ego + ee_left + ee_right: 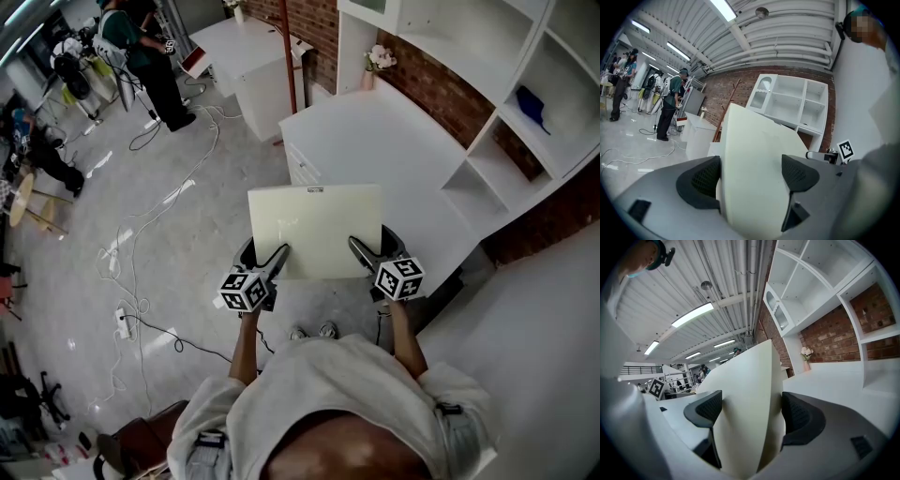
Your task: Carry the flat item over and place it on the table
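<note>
A flat cream-white board (316,230) is held level above the floor, with its far edge close to the front edge of the white table (394,150). My left gripper (278,255) is shut on the board's near left corner. At the near right corner my right gripper (360,247) is shut on it too. In the left gripper view the board (754,154) fills the gap between the dark pads (701,180) of the left gripper (750,178). The right gripper view shows the board (745,399) edge-on inside the right gripper (750,414), with the table (834,376) beyond.
A white shelving unit (525,103) stands behind the table on the right, with a blue thing (534,108) in one bay. A small flower vase (378,61) stands at the table's far corner. Cables (141,244) and a power strip (122,323) lie on the floor at left. A person (150,56) stands far left by a white cabinet (248,56).
</note>
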A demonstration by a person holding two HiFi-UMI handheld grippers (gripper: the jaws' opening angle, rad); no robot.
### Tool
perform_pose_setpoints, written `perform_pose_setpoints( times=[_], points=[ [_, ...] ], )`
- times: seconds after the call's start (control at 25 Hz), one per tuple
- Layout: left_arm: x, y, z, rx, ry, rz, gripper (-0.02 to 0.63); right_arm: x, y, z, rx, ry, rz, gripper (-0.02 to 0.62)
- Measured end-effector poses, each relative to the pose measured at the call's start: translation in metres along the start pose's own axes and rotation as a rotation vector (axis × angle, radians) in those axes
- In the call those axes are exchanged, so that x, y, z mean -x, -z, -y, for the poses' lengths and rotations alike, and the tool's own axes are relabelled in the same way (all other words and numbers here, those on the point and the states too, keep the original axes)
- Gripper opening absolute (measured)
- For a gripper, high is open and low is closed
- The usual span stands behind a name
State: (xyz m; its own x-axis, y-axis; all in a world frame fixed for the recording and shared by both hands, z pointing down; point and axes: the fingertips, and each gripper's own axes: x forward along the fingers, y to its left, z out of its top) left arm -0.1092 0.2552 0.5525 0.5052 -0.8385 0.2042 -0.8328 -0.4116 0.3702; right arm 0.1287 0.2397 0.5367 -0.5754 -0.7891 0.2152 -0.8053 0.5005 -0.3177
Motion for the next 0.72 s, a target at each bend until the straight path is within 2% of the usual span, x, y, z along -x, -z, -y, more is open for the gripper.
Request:
perform_pose_setpoints(
  times=[0.4,0.72],
  points=[
    [-0.013,0.011,0.007,0.016,-0.024,-0.009,0.416,0.000,0.004,0.019,-0.006,-0.012,-0.013,0.396],
    [-0.031,0.005,-0.008,0.010,-0.019,-0.018,0.416,-0.021,0.003,0.029,-0.020,-0.001,-0.016,0.396]
  ],
)
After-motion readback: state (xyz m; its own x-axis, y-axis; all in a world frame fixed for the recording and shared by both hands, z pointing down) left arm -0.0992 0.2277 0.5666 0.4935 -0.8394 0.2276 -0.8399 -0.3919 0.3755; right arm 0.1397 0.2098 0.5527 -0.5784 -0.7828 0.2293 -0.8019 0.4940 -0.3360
